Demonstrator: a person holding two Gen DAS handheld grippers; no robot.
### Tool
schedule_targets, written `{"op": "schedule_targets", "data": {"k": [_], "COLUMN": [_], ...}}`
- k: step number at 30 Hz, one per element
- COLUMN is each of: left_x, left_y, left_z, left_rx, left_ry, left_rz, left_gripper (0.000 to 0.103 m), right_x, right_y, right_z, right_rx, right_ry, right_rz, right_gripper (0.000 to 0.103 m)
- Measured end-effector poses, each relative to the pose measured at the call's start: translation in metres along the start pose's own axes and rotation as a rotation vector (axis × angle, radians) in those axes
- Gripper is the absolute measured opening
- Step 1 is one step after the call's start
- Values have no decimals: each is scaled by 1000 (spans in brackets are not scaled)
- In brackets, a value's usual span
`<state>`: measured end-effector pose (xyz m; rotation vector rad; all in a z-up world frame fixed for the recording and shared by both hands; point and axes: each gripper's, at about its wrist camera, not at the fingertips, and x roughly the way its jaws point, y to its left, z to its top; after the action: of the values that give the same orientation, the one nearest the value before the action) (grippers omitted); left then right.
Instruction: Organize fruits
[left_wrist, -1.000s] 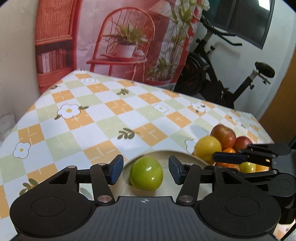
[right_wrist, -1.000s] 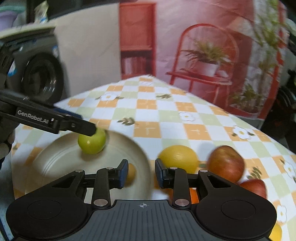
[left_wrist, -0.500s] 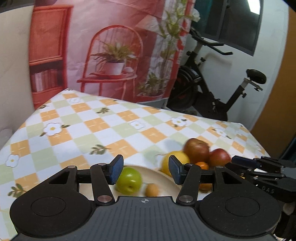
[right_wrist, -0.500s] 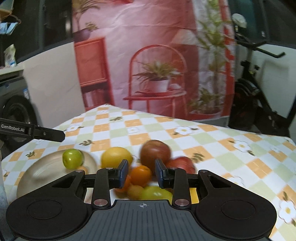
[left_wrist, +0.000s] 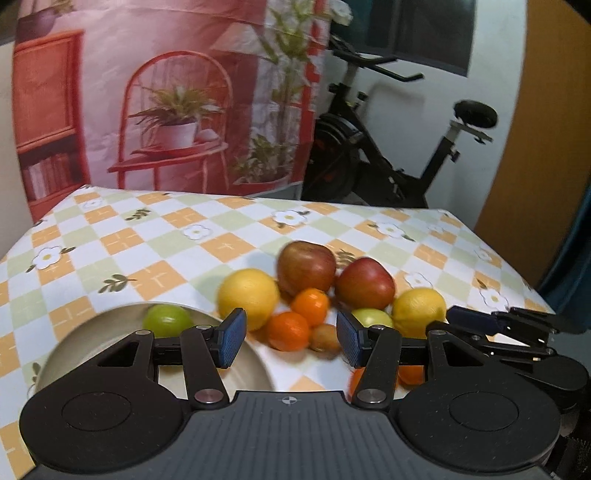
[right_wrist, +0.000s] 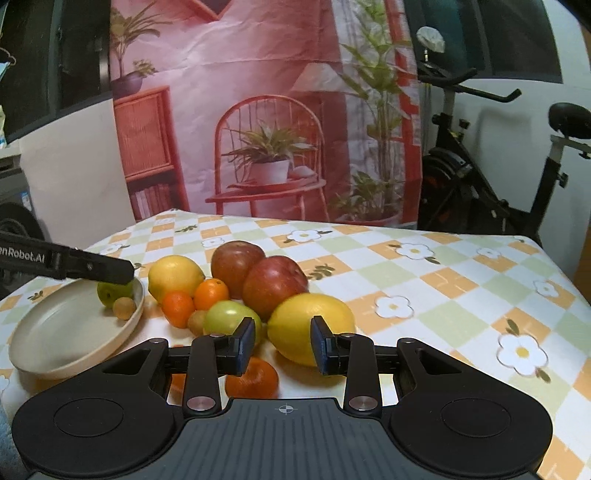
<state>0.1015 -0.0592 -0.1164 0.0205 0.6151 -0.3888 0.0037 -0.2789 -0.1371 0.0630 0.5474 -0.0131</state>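
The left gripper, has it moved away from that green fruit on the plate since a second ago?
Yes. The left gripper has slid right of the green fruit on the plate, toward the fruit pile.

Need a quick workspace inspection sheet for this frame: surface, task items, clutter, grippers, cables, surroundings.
Surface: table under a checked floral tablecloth.
Job's things: beige plate holding a green fruit and a small brown fruit; beside it a pile with two red apples, two lemons, several oranges, a green apple and a second small brown fruit.
Clutter: nothing seen.
Grippers: left gripper open and empty above the pile; right gripper empty, jaws narrowly apart, in front of the near lemon.
Cables: nothing seen.
Surroundings: printed backdrop, exercise bike.
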Motion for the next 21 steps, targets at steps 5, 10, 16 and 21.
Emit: {"op": "schedule_targets", "data": {"k": [5,10,16,21], "left_x": [0,-3,-3,-7], "left_y": [-11,-14,-16,-14], "left_z": [-8,-13,-16,-15], "left_rx": [16,32,54,62], "left_ry": [3,-5,8,-8], "left_rz": [4,15,24,27], "left_gripper": [57,57,57,57], "right_x": [-3,1,-1,3], "right_y": [-3,-4,-2,1], "right_z": [-9,-8,-9,-10], "right_rx": [15,25,22,10], "right_ry": [-9,-6,-2,43], "right_rz": [13,35,57,95], "right_gripper": [32,35,39,39]}}
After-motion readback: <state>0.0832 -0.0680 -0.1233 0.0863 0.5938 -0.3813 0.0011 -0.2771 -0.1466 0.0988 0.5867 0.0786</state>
